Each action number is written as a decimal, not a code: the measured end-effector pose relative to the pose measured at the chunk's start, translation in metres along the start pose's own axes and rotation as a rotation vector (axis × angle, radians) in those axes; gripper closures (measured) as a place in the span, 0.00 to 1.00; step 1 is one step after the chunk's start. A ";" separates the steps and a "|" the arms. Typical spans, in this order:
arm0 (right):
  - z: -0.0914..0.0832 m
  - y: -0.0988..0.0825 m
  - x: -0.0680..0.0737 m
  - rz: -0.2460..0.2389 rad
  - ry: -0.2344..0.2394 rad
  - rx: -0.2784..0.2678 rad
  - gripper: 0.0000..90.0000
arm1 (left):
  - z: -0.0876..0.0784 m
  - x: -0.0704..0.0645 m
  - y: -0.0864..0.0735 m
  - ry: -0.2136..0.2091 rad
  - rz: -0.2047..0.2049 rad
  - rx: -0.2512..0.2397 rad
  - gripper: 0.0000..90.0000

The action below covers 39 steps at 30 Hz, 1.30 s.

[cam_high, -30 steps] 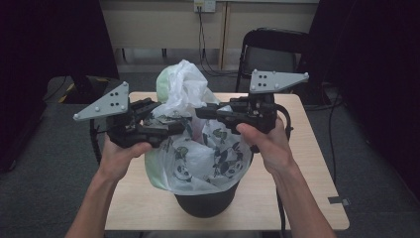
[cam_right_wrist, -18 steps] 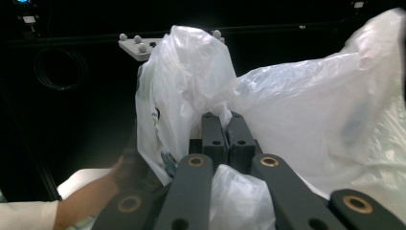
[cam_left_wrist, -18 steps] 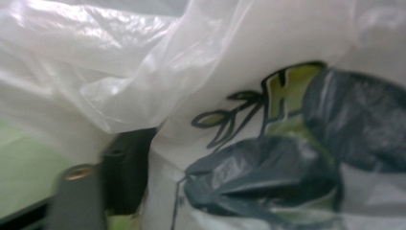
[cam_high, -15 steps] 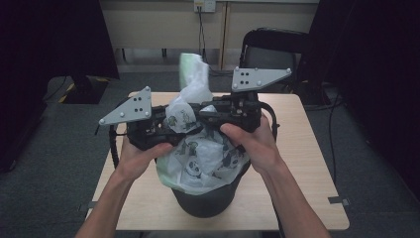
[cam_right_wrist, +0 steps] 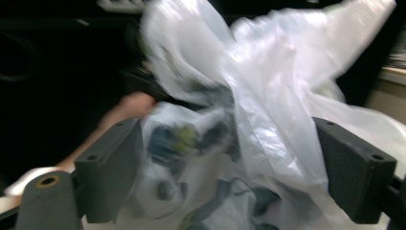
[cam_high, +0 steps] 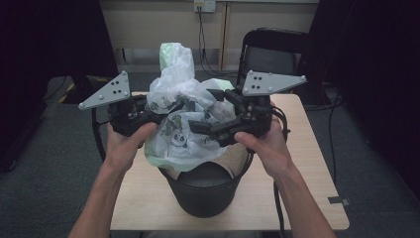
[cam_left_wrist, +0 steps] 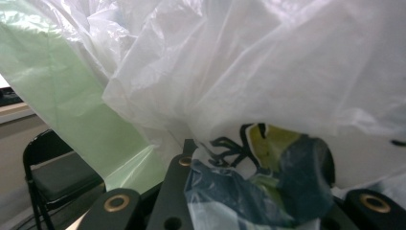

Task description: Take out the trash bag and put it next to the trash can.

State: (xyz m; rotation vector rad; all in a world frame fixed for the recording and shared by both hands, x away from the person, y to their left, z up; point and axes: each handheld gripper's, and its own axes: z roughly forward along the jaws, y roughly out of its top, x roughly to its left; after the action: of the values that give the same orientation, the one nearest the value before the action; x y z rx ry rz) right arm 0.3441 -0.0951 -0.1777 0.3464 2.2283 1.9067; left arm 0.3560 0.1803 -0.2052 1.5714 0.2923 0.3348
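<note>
White plastic bag (cam_high: 185,116) bulges from the black bin (cam_high: 205,191) on our wooden table (cam_high: 302,198); left gripper (cam_high: 156,116) pinches it, right gripper (cam_high: 210,111) has just spread (film between). Behind: chair (cam_high: 272,49), grey carpet.

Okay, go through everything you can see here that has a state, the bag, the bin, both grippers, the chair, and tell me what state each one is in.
Plastic bag: bunched up, rising out of the bin, not tied.
Bin: upright on the table, bag still inside it.
Left gripper: jaws just closing, clamped on a fold of the bag.
Right gripper: jaws just opened wide, bag loose between them.
Chair: unoccupied, behind the table.
</note>
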 end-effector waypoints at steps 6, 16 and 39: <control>0.015 0.000 -0.007 -0.086 -0.139 0.049 0.15 | -0.004 -0.002 0.002 -0.046 -0.016 -0.021 0.92; 0.047 0.000 -0.009 -0.075 0.058 0.186 0.00 | 0.001 -0.008 0.020 -0.142 -0.029 -0.076 0.92; 0.056 -0.006 -0.023 -0.048 0.140 0.081 0.90 | 0.005 0.001 0.021 -0.154 -0.077 -0.099 0.80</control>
State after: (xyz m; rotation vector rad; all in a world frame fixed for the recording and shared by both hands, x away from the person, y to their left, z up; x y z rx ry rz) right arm 0.3821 -0.0503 -0.1920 0.1739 2.3838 1.8739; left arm 0.3583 0.1755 -0.1844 1.4754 0.2130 0.1649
